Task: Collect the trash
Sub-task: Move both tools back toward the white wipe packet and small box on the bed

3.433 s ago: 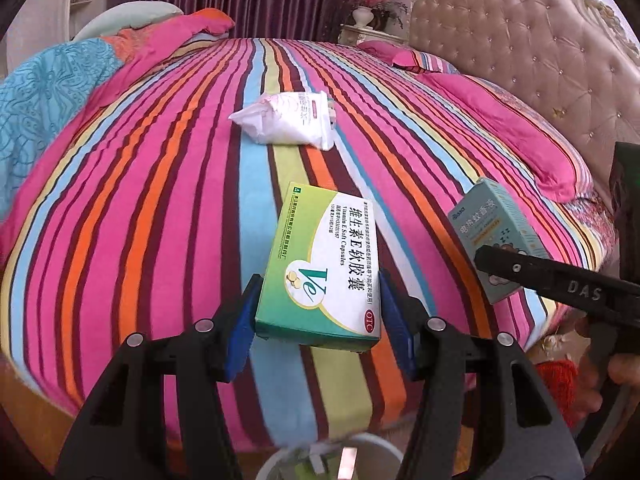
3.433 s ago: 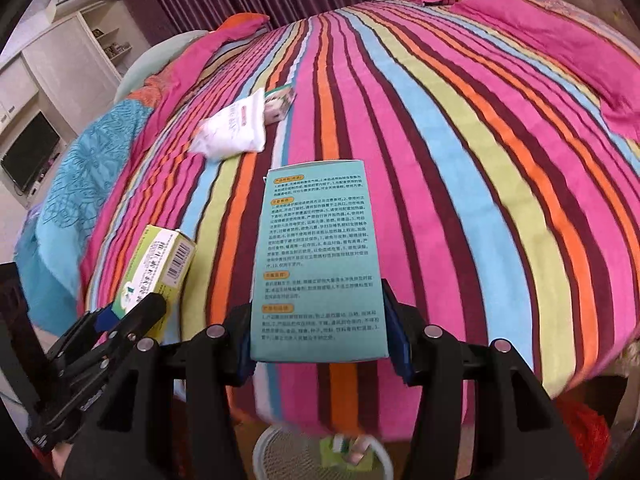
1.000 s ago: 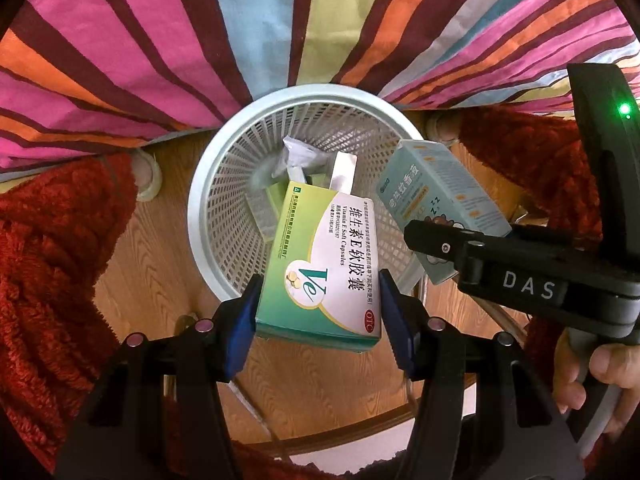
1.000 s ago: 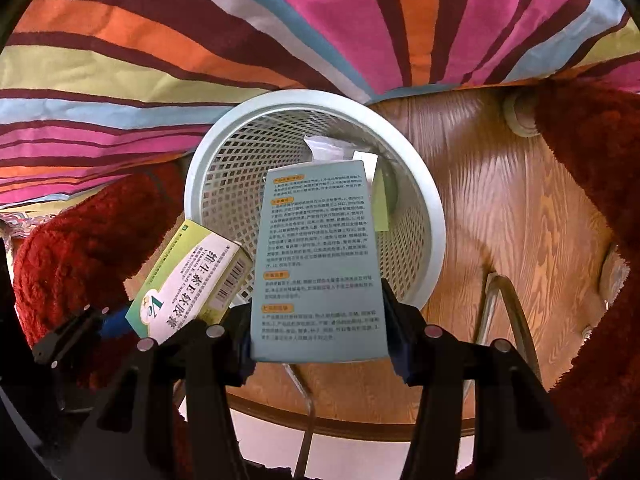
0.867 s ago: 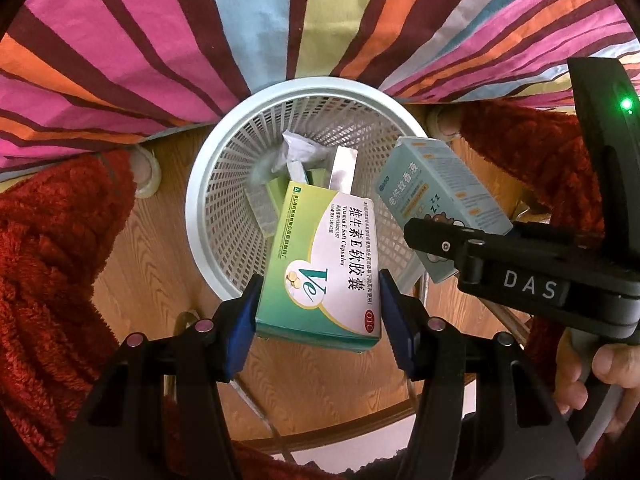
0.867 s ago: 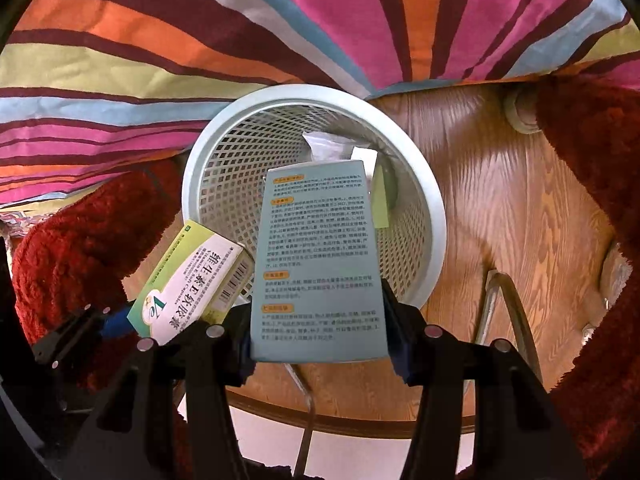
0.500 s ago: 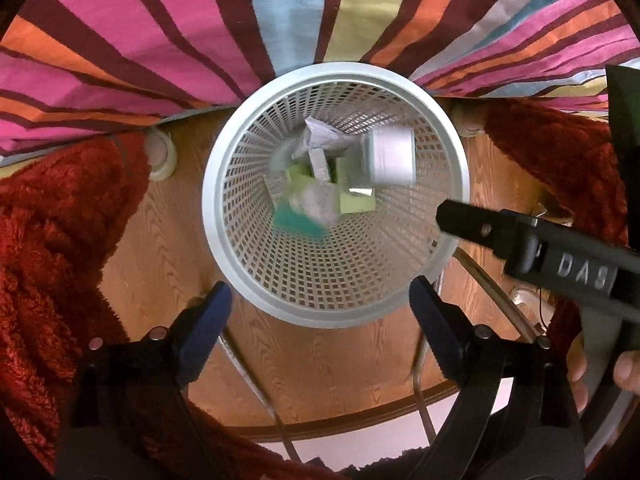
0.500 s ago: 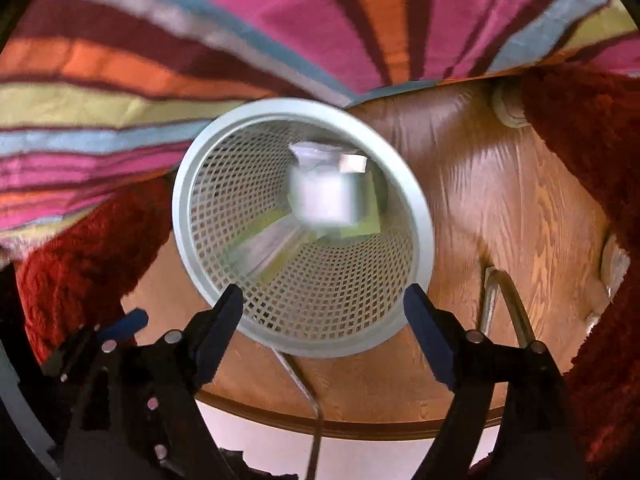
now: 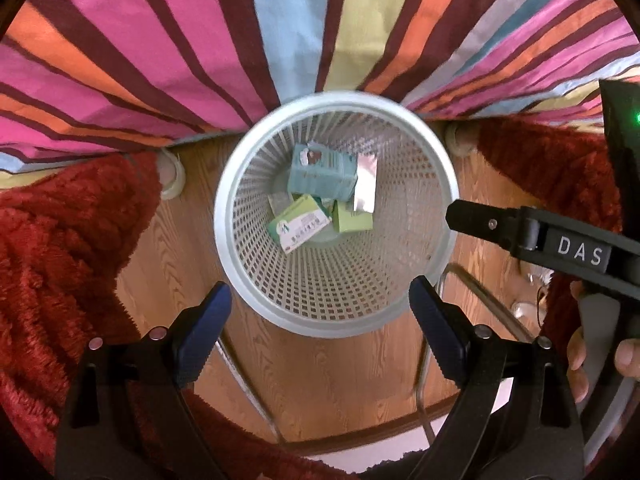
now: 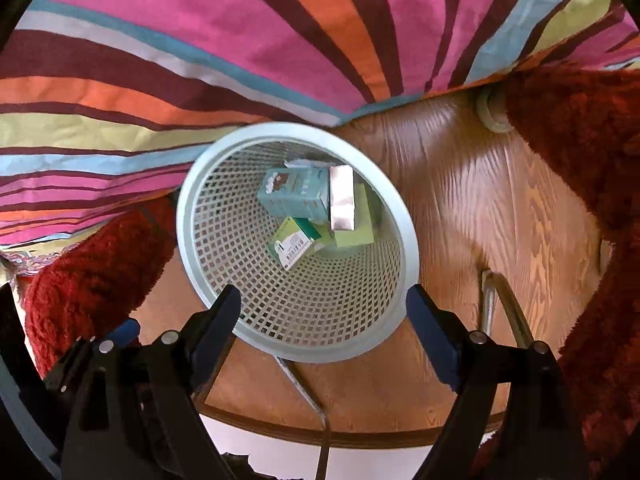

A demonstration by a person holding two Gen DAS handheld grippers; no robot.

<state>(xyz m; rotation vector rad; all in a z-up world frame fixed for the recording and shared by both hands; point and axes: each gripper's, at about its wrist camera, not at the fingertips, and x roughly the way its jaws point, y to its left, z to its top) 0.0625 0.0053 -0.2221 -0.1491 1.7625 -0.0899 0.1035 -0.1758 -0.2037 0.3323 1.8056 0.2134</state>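
Note:
A white mesh wastebasket (image 9: 236,184) stands on the wooden floor below both grippers; it also shows in the right wrist view (image 10: 188,216). At its bottom lie a green-and-white medicine box (image 9: 300,229) (image 10: 294,242), a teal box (image 9: 322,176) (image 10: 294,194), a silver packet (image 9: 365,184) (image 10: 342,200) and a yellow-green box (image 9: 352,220). My left gripper (image 9: 320,320) is open and empty above the basket's near rim. My right gripper (image 10: 323,320) is open and empty above the basket; its finger (image 9: 520,232) shows at the right of the left wrist view.
The striped bedspread (image 9: 280,32) (image 10: 200,60) hangs just behind the basket. Red shaggy rug (image 9: 60,248) (image 10: 592,128) lies on both sides. A metal frame (image 10: 504,308) and a wooden edge (image 9: 360,436) lie near me on the floor.
Both grippers tipped down from the bed to the basket, then opened. The green-and-white box and the teal box fell and now lie at the basket's bottom.

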